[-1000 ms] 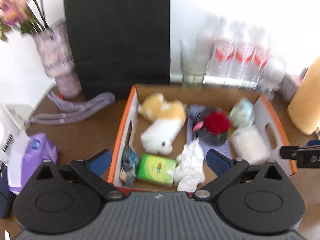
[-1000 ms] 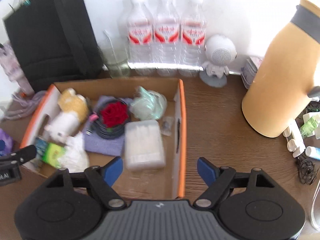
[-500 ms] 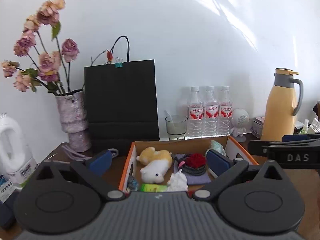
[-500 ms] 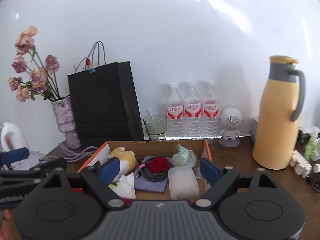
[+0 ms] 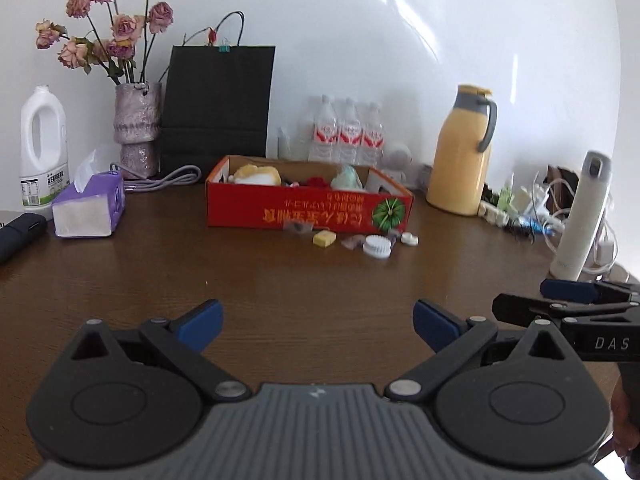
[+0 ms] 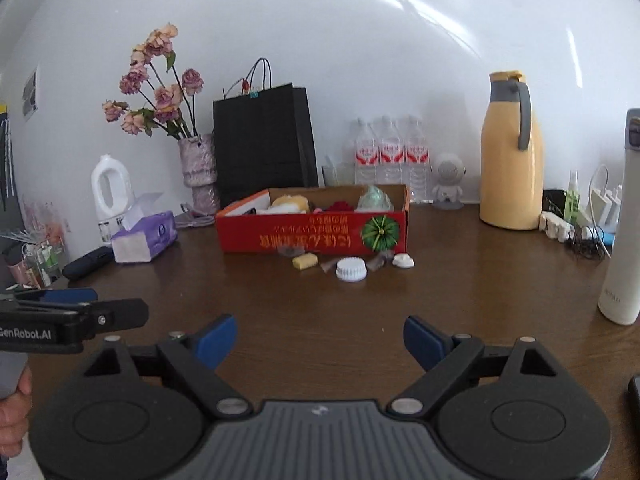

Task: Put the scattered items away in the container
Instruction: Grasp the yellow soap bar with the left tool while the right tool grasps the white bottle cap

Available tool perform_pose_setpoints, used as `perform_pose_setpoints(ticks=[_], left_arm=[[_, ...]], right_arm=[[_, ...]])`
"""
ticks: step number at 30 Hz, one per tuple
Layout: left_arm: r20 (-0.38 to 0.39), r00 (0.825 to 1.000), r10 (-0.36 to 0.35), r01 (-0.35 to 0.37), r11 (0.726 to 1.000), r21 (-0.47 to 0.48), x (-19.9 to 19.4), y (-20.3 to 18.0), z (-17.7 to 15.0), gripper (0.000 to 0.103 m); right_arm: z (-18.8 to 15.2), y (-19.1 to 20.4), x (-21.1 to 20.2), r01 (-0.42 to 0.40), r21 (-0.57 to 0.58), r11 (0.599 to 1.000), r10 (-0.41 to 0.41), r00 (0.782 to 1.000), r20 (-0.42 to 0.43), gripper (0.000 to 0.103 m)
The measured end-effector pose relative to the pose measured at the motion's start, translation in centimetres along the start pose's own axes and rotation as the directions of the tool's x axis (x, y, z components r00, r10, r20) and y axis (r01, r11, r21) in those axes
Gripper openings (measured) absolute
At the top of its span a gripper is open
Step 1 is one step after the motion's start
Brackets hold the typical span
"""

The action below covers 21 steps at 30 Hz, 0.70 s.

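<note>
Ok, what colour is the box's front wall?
Red, with orange lettering and a green round emblem: the box shows best in the right wrist view.

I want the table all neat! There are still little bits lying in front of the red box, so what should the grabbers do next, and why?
Probably bring the right gripper forward to the white round brush. It lies on the table just outside the red box, beside a yellow block and a small white cap. Both grippers are open, empty and far back, and the brush looks the biggest, easiest piece.

- worktop [image 6: 460, 280]: dark wood, semi-gloss
- box [image 6: 312, 236]: printed red cardboard, matt
- black bag [image 6: 264, 140]: matt paper
- yellow jug [image 6: 510, 160]: smooth plastic
</note>
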<state>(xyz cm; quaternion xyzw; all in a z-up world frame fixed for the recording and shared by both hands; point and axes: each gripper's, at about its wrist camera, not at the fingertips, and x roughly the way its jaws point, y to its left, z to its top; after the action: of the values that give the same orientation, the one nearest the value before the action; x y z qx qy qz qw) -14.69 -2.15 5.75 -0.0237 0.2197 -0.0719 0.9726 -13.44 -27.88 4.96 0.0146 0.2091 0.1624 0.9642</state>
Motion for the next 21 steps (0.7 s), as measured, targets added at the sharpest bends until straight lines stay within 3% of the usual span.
perform_pose_setpoints(ticks=[3,5,9,14,17,19,21], left_arm=[[-0.005,1.0,0.023,-0.023,1.0,0.014,2.3,0.3,1.4,0.103],[-0.006,1.0,-0.005,0.005,1.0,0.017,4.2,1.0,2.8,0.102],[-0.039,0.995,-0.096,0.099,0.992,0.082,10.6,1.7,6.3,0.076],[-0.183,0.962,-0.201,0.23,0.961,0.151,21.0,1.4,8.9,0.068],[-0.206,0.961,-0.182,0.224,0.952,0.207,25.3,0.6,8.6,0.065],[-0.23,0.949,-0.217,0.265,0.942,0.204,26.9,0.8,8.4,0.059],[-0.256,0.939,-0.231,0.282,0.941,0.184,27.9,0.9,8.0,0.046]], right_arm=[[0.7,-0.5,1.7,0.097,-0.041,0.994,-0.097,0.995,0.002,0.089],[1.8,-1.4,3.2,0.111,-0.026,0.993,-0.112,0.994,-0.011,0.088],[4.5,-2.2,7.3,0.067,-0.07,0.995,-0.069,0.997,-0.022,0.082],[8.0,-3.1,15.5,0.004,-0.077,0.997,-0.012,0.994,-0.106,0.068],[8.9,-3.2,19.4,-0.021,-0.045,0.999,0.014,0.989,-0.144,0.062],[8.7,-3.0,21.4,-0.031,-0.059,0.998,0.02,0.985,-0.173,0.061],[8.3,-2.7,22.8,-0.038,-0.076,0.996,0.023,0.98,-0.197,0.059]])
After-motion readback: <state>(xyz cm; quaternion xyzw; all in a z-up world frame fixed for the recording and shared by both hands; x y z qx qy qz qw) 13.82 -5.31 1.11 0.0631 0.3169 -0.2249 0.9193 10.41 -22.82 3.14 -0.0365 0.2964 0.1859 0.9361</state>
